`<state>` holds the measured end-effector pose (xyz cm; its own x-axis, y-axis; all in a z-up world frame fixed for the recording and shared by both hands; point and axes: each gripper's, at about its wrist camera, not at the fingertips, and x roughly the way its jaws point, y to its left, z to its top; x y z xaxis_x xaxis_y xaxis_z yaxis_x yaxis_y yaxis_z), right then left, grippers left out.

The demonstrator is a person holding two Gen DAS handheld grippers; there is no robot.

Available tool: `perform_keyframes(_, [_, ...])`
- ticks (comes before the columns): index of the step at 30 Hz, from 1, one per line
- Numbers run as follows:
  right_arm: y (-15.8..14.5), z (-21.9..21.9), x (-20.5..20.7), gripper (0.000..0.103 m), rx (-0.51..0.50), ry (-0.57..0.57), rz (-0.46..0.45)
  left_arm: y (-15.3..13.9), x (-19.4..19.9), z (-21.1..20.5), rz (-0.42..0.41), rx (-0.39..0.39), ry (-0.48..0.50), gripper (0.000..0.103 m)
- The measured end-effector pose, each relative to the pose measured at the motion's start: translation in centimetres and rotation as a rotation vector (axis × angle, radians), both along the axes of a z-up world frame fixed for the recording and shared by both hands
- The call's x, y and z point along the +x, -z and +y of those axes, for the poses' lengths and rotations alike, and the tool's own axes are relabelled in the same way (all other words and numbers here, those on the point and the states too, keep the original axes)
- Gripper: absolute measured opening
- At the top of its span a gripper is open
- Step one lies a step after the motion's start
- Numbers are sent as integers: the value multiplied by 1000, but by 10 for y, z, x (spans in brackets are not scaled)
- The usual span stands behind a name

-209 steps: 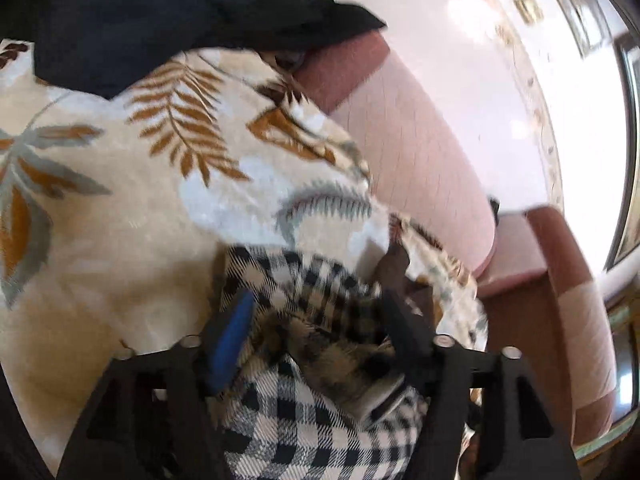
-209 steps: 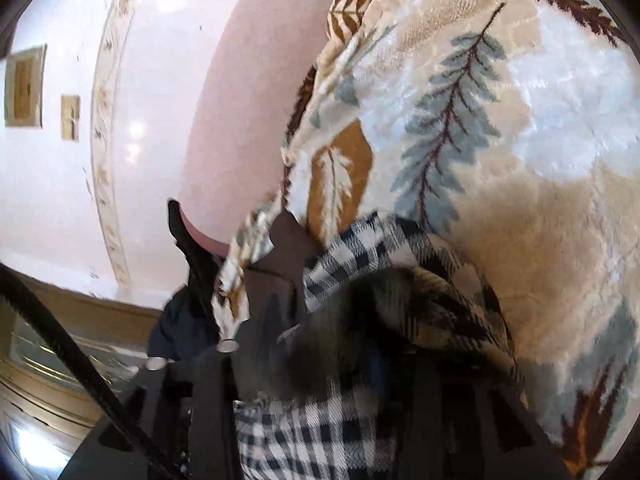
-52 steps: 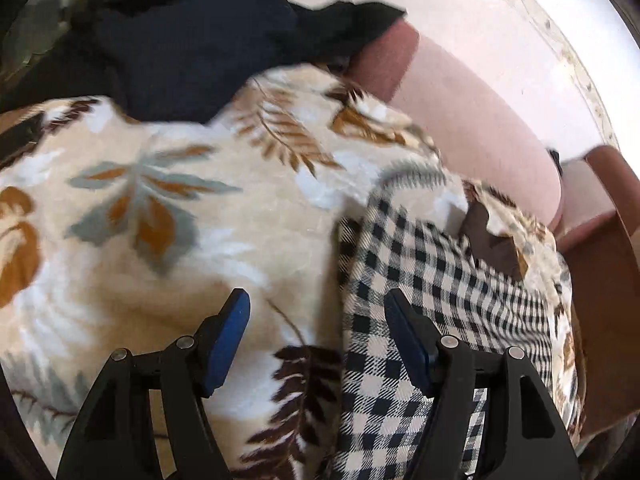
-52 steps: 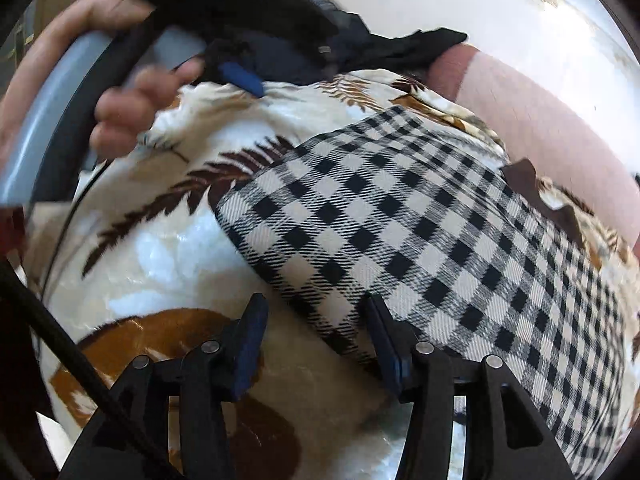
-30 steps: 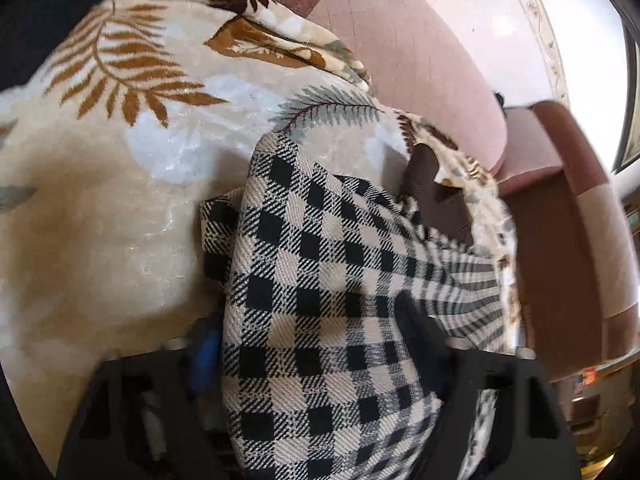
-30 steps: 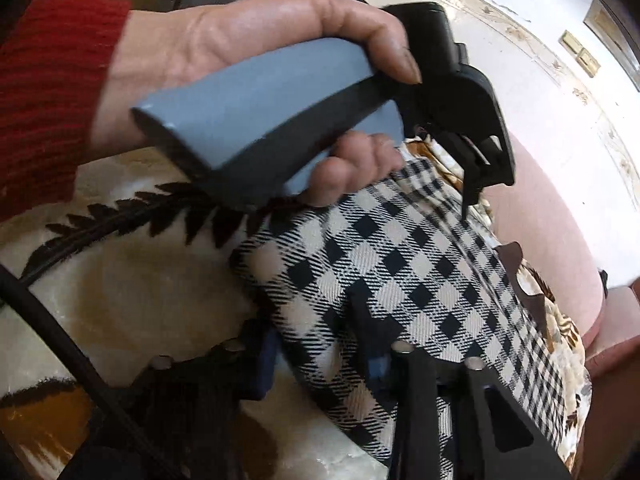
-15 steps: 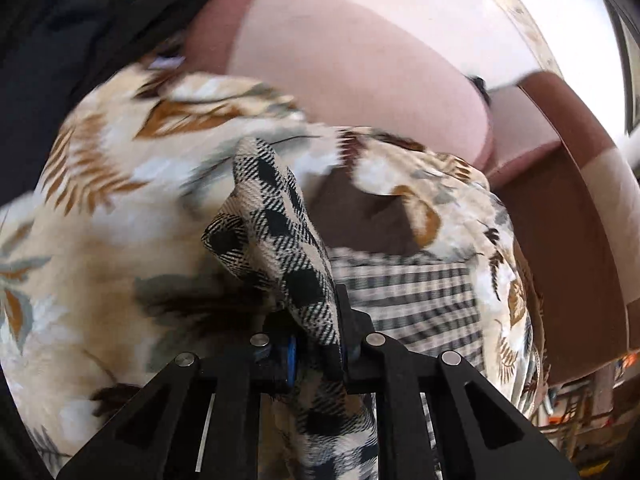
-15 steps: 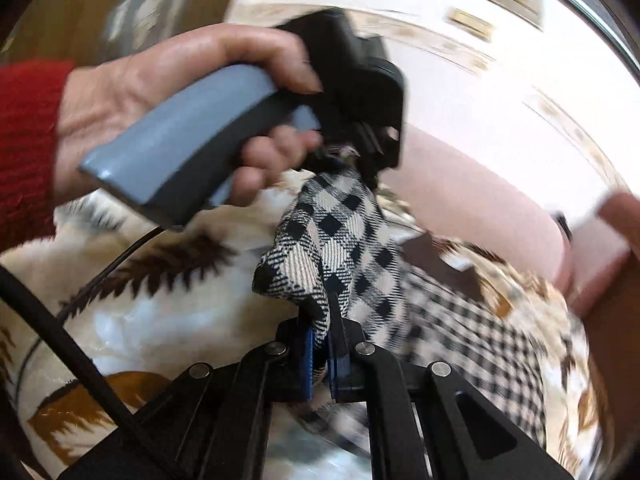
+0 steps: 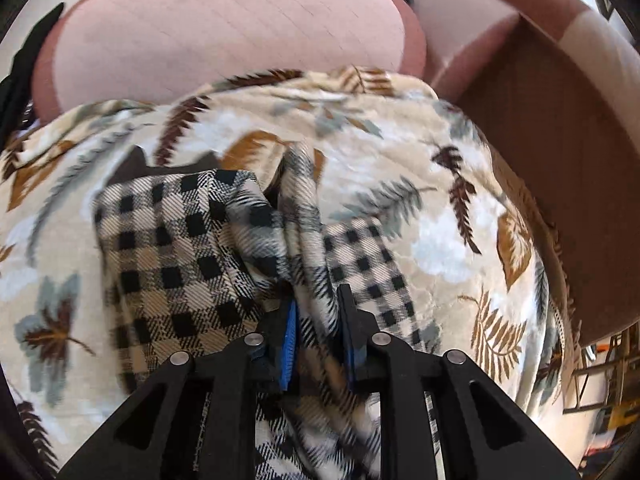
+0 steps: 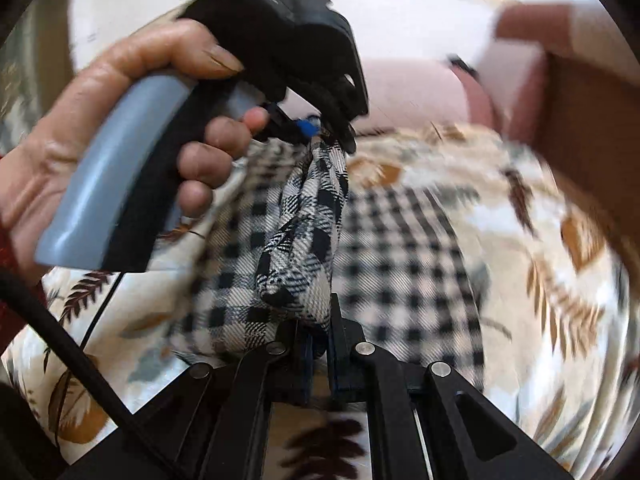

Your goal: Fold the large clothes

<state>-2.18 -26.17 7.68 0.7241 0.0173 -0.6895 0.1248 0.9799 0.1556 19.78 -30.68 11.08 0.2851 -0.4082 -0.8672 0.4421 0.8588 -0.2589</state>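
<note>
**A:** Both grippers lift a black-and-white checked garment [image 9: 172, 256] off a leaf-patterned fleece blanket [image 9: 452, 200] spread over a pink sofa [image 9: 224, 36]. How is the left gripper [image 9: 318, 336] set?

**B:** Its blue-padded jaws pinch a bunched fold of the checked cloth, with the fabric filling the gap between them; they are easing apart slightly, yet the pads press on the cloth. The fingertips themselves are half buried in the folds.

**A:** And the right gripper [image 10: 318, 344]?

**B:** Clenched tight on another bunch of the same garment [image 10: 304, 232], which rises as a twisted band from its jaws to the left gripper [image 10: 326, 134], seen here from the outside. A person's left hand [image 10: 132, 140] wraps the grey handle of that tool; a red sleeve [image 10: 12, 312] is cut off at the frame's left edge.

**A:** Where does the rest of the garment lie?

**B:** It trails down onto the blanket below both grippers, partly flat. Its far edges are smeared by motion blur, so its full outline and type cannot be made out. A dark brown patch [image 9: 160, 168] peeks out just behind it; what that is cannot be told.

**A:** Anything else?

**B:** A brown armrest [image 9: 560, 152] fills the right side, its top cropped. A black cable [image 10: 72, 356] crosses the lower left of the right wrist view.
</note>
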Motion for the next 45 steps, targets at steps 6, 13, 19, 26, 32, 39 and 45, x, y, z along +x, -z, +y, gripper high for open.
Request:
perform_keyframes(6, [25,-35,4,6,132,15,116,-11,-9,11,10,-96,-18,41])
perform_keyframes(13, [-12,-81,-15,32,189,14,57,-27,-38,86,-97,-114,-85,56])
perform_keyframes(19, [-23,-126,25,37,403,34,-51,9,-71,136,-116,-40,-130,57])
perform_keyframes(26, [18,-98,110,53,358,3,103,31,-96,150,-119,-18,-138,57])
perform_keyframes(32, [7,-103,99,12,415,11,55,22,-97,141,-183,2,-130,57])
perform_keyframes(39, [7,-151,69,12,348,102,81,52,-105,104,-148,60,-46,58])
perform_keyframes(45, [42,-179,63,46,425,143,174,77,-108,98,-128,99,-91,62])
